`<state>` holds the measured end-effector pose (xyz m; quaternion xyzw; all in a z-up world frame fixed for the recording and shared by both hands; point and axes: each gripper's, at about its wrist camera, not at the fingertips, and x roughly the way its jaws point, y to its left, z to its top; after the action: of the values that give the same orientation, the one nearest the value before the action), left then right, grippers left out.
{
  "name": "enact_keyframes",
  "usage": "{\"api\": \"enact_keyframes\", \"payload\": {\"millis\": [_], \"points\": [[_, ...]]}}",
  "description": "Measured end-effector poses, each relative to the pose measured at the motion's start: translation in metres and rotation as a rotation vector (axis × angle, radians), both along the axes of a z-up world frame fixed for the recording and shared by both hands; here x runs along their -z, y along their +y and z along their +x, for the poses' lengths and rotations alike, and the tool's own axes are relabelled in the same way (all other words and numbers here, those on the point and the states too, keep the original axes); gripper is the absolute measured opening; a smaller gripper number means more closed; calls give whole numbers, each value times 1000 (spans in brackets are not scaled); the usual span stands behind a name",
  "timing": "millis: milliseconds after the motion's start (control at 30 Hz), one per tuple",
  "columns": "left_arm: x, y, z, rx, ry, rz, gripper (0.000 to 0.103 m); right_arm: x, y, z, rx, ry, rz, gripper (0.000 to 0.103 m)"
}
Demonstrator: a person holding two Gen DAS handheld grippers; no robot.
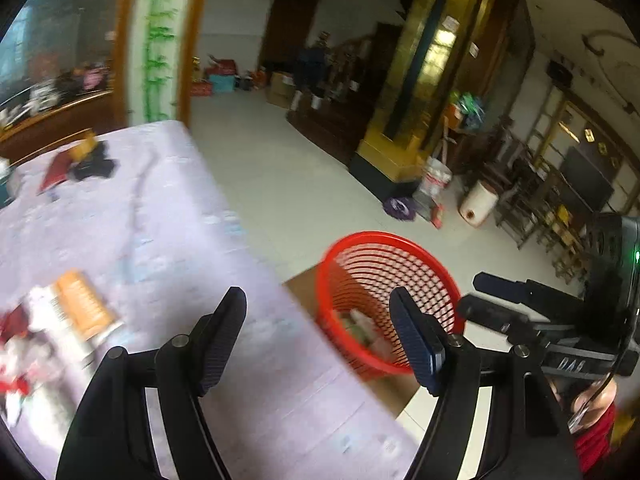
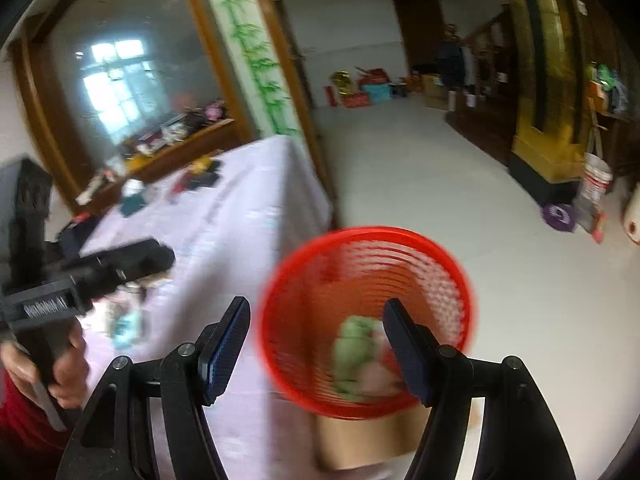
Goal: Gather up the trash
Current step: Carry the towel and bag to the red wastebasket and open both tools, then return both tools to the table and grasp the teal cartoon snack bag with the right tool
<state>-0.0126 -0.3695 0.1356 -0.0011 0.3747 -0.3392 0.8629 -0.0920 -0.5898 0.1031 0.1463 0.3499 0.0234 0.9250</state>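
Red basket [image 2: 366,320] with trash sits just beyond the open right gripper [image 2: 316,348].

Trash [image 2: 356,356] in red basket [image 2: 360,240] blurred, can't ID.

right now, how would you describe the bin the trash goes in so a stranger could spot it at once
Start at the table with the pale lilac cloth and go to its near right-hand edge, where the white tiled floor begins. There a cardboard box stands on the floor with a round basket on top. It is the only bright red, open-mesh plastic thing there, with crumpled trash inside.
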Motion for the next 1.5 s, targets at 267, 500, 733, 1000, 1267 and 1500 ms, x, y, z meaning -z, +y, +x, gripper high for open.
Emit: {"api": "enact_keyframes", "payload": {"millis": [267,500,733,1000,1267,1500], "points": [[8,134,-15,-199,-9,10,76,-9,117,17,-212,0,45,74],[30,243,-20,-330,37,20,76,8,218,41,-352,27,39,74],[57,295,-14,-364,100,7,76,51,285,75,-393,149,-49,74],[77,297,-5,-326,135,-11,76,88,293,109,-372,258,-110,74],[72,299,0,-311,122,-4,76,80,321,79,-656,279,-61,74],[73,304,4,-341,130,-9,76,63,322,78,-721,174,-221,78]]}}
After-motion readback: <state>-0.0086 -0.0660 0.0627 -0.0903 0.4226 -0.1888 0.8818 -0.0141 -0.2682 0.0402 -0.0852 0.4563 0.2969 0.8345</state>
